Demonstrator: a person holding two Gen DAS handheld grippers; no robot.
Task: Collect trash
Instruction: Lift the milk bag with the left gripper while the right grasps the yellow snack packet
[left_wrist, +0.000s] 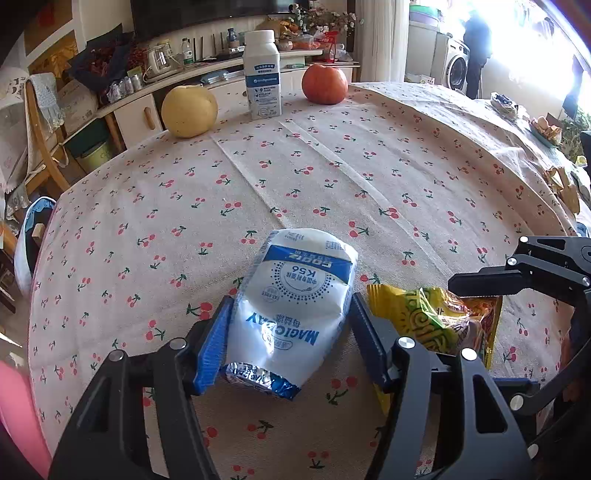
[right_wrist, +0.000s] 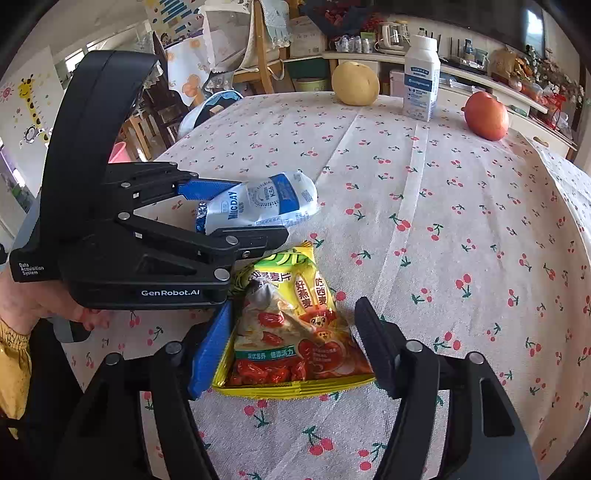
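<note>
A white and blue crumpled pouch (left_wrist: 295, 295) lies on the cherry-print tablecloth (left_wrist: 332, 177). My left gripper (left_wrist: 290, 321) has its fingers on both sides of the pouch, pressing its sides. The pouch also shows in the right wrist view (right_wrist: 262, 203), between the left gripper's fingers (right_wrist: 207, 188). A yellow snack packet (right_wrist: 291, 325) lies flat on the cloth. My right gripper (right_wrist: 295, 328) is open around it, one finger on each side, without pressing it. The packet shows in the left wrist view (left_wrist: 436, 317) too.
A yellow pear (left_wrist: 189, 111), a white bottle (left_wrist: 262, 75) and a red-orange fruit (left_wrist: 325, 84) stand at the table's far edge. Chairs and a pink bin (right_wrist: 120, 152) stand beyond the left edge. Snacks lie at the far right (left_wrist: 546, 129).
</note>
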